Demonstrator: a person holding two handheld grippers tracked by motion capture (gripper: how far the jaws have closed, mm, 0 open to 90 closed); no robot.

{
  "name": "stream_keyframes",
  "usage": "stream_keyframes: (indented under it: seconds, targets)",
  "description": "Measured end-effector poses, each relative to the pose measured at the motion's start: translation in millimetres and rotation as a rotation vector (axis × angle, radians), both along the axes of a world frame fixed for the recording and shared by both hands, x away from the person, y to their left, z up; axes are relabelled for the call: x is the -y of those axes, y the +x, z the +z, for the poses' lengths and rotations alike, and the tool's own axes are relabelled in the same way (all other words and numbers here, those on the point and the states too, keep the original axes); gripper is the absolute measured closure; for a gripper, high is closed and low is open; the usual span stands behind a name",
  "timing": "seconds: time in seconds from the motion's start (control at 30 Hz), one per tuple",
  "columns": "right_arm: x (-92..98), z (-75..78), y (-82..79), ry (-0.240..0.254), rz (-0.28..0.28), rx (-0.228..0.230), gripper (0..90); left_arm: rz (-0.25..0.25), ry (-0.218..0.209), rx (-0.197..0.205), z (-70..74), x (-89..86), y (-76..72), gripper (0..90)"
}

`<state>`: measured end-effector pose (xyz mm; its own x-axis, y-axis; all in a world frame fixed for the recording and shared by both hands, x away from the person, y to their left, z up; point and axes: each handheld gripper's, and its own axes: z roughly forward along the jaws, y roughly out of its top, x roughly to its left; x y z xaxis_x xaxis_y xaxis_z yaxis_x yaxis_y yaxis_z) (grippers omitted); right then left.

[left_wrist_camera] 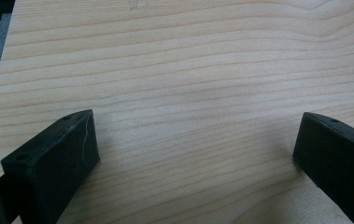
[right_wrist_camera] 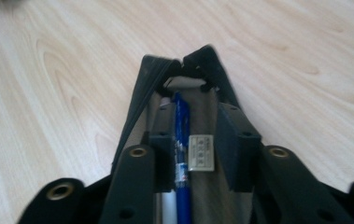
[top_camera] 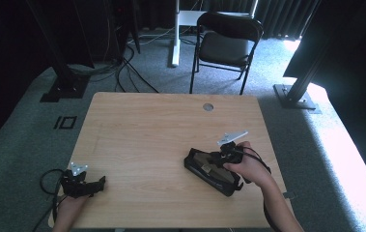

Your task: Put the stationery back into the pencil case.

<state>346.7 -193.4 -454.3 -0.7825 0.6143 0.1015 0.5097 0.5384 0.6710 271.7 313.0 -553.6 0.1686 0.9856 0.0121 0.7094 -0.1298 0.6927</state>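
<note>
**Inspector A:** Right hand [top_camera: 248, 166] first. The forearm comes in from the near edge of the bench [top_camera: 147, 125] and angles inward; the wrist is bent so the right gripper [top_camera: 221, 158] points down and back toward the left, into the open black pencil case [top_camera: 212, 172].

**Inspector B:** Confirmed in the right gripper view. The jaws sit inside the mouth of the pencil case [right_wrist_camera: 184, 88], partly spread. A blue pen [right_wrist_camera: 181, 140] lies between them, against the inner face of the left jaw, running lengthwise away from the camera. Just right of it, also between the jaws, is a small white label [right_wrist_camera: 201, 153] on the tan lining.

**Inspector A:** Gripped?

**Inspector B:** No pinch seen. There is a gap from the pen to the right jaw; the pads are not pressing on it.

**Inspector A:** Left hand [top_camera: 69, 205]?

**Inspector B:** Low at the near left corner of the bench, well apart from the case. The left gripper [top_camera: 93, 185] lies almost level, pointing right across the wood. In the left gripper view its jaws stand wide apart, with bare bench between and ahead of them.
</note>
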Motion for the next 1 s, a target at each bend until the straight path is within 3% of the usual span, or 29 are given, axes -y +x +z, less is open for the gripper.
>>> stream_keyframes:
  seconds: [0.1,0.23,0.4,0.53,0.83,1.0]
  targets:
    - [2.5,0.3,1.4,0.017,-0.012,0.005,65.7,0.000,0.000,0.000,0.0,0.0,0.0,0.4]
    - [7.5,-0.5,6.1,0.058,-0.080,0.003,64.4,0.000,0.000,0.000,0.0,0.0,0.0,0.4]
    - [11.9,0.3,9.0,0.066,-0.105,0.022,62.3,0.000,0.000,0.000,0.0,0.0,0.0,0.4]
    - [20.9,-0.3,12.5,0.080,-0.167,0.056,61.7,0.000,0.000,0.000,0.0,0.0,0.0,0.4]
    - [43.6,-7.1,18.5,0.115,-0.268,0.085,57.8,0.000,0.000,0.000,0.0,0.0,0.0,0.4]
    - [53.9,-14.1,19.8,0.100,-0.303,0.095,57.0,0.000,0.000,0.000,0.0,0.0,0.0,0.4]
